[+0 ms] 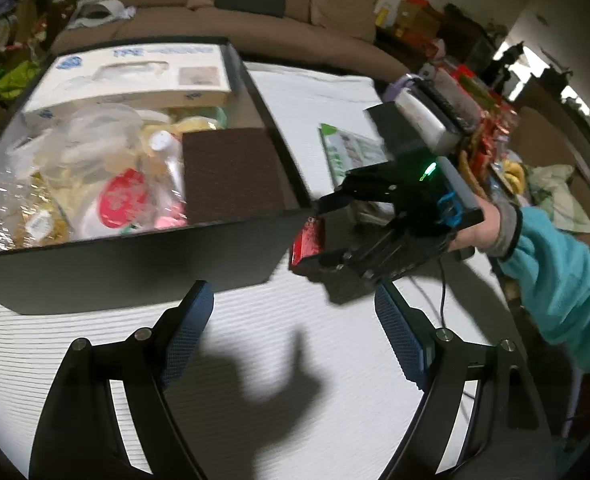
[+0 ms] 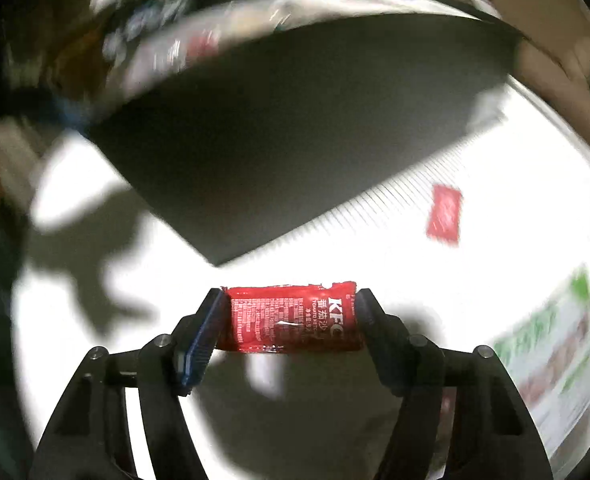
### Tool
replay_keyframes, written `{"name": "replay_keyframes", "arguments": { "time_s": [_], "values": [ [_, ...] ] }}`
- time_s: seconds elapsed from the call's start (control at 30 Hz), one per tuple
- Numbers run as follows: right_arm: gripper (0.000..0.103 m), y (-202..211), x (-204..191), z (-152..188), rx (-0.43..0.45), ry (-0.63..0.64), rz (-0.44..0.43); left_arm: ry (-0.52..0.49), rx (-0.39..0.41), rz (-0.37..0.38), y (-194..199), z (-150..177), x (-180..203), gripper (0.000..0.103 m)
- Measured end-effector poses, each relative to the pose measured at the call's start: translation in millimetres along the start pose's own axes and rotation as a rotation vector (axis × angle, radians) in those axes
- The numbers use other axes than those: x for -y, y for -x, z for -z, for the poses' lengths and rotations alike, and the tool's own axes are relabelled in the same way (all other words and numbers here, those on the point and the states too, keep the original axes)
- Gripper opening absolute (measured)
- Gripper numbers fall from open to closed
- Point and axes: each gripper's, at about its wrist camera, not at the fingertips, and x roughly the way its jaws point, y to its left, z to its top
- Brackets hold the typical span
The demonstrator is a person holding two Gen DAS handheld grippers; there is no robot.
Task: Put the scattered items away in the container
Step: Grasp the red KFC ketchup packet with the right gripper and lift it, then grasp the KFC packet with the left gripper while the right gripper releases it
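A black box [image 1: 143, 258] stands on the white table, holding several packets, a white carton and a brown pad. My right gripper [image 2: 291, 316] is shut on a red KFC ketchup packet [image 2: 291, 320] and holds it above the table just short of the box's near corner [image 2: 287, 152]. The same gripper and packet [image 1: 309, 240] show in the left wrist view, beside the box's right corner. My left gripper [image 1: 291, 328] is open and empty above the table in front of the box. A second red packet [image 2: 444, 214] lies on the table to the right.
A green and white leaflet [image 1: 351, 150] lies on the table right of the box; it also shows in the right wrist view [image 2: 551, 356]. Cluttered snacks and packages [image 1: 479, 120] sit at the table's right edge. A brown sofa [image 1: 255, 16] stands behind.
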Motion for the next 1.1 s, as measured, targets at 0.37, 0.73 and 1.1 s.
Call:
{"name": "replay_keyframes", "arguments": {
  "time_s": [0.37, 0.73, 1.1],
  "values": [
    [0.069, 102.6, -4.6, 68.5, 0.471, -0.659, -0.524, 0.076, 0.018, 0.399, -5.9, -14.2, 30.2, 0.081],
    [0.073, 105.1, -39.6, 60.6, 0.705, -0.937, -0.997, -0.495, 0.291, 0.231, 36.8, 11.8, 103.5, 0.086],
    [0.073, 91.7, -51.2, 55.0, 0.678, -0.975, -1.081, -0.548, 0.269, 0.306, 46.7, 10.1, 101.8, 0.034]
  ]
}}
